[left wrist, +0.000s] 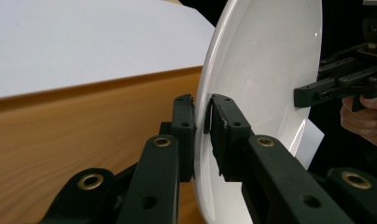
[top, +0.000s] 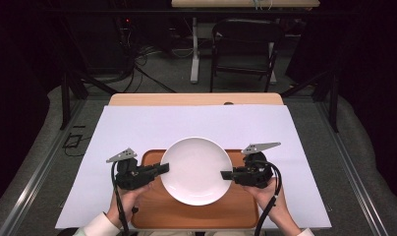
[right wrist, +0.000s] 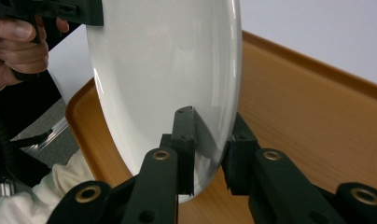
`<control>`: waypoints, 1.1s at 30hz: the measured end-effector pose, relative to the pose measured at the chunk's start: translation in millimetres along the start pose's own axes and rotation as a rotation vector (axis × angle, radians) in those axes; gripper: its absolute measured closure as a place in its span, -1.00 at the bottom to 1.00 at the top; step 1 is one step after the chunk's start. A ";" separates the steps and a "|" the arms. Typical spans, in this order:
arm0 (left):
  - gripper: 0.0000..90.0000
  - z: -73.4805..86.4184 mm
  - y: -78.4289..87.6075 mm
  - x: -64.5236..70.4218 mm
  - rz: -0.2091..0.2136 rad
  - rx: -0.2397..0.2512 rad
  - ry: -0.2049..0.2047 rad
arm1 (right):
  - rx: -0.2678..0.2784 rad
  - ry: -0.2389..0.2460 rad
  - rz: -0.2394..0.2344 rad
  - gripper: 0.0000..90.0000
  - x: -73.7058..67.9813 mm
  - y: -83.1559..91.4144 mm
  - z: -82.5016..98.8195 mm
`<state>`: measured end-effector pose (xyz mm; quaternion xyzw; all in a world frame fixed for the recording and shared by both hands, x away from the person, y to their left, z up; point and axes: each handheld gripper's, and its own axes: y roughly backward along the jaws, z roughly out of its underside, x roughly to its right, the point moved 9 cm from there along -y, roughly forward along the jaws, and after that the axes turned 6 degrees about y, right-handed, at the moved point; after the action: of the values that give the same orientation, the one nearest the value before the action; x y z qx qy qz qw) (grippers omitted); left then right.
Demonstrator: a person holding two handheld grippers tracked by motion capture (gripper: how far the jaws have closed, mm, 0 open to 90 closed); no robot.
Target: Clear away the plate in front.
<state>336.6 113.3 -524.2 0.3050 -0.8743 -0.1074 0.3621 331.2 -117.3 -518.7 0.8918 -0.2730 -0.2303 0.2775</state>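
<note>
A round white plate point(top: 196, 169) sits over a wooden tray point(top: 152, 206) at the near middle of the table. My left gripper point(top: 163, 168) is shut on the plate's left rim, and my right gripper point(top: 227, 174) is shut on its right rim. In the left gripper view the plate point(left wrist: 261, 70) stands edge-on between my jaws point(left wrist: 203, 116), one pad on each face, with the right gripper point(left wrist: 308, 91) clamped on the far rim. In the right gripper view the rim of the plate point(right wrist: 163, 60) is pinched in the right gripper point(right wrist: 210, 126) above the tray point(right wrist: 308, 102).
A white sheet point(top: 186, 120) covers the tabletop under and around the tray. Beyond the table's far edge stand a folding chair point(top: 245, 49) and a table leg point(top: 194, 49), with cables on the floor at the back left.
</note>
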 end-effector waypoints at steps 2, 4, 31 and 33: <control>0.77 4.1 0.1 -0.1 -0.002 -0.012 0.009 | -0.013 -0.008 -0.006 0.72 -1.6 -0.8 4.3; 0.77 7.3 0.4 0.0 -0.003 -0.020 0.012 | -0.025 -0.016 -0.010 0.72 -2.8 -1.7 7.6; 0.71 38.7 -14.2 -19.5 -0.081 -0.186 0.057 | -0.174 -0.063 -0.018 0.69 -0.7 -26.8 42.8; 0.71 39.0 -14.8 -20.7 -0.088 -0.188 0.056 | -0.173 -0.065 -0.019 0.68 -0.5 -28.5 43.1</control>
<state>327.5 113.0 -569.8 0.3108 -0.8355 -0.1965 0.4083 316.8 -113.1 -568.1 0.8590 -0.2525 -0.2846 0.3425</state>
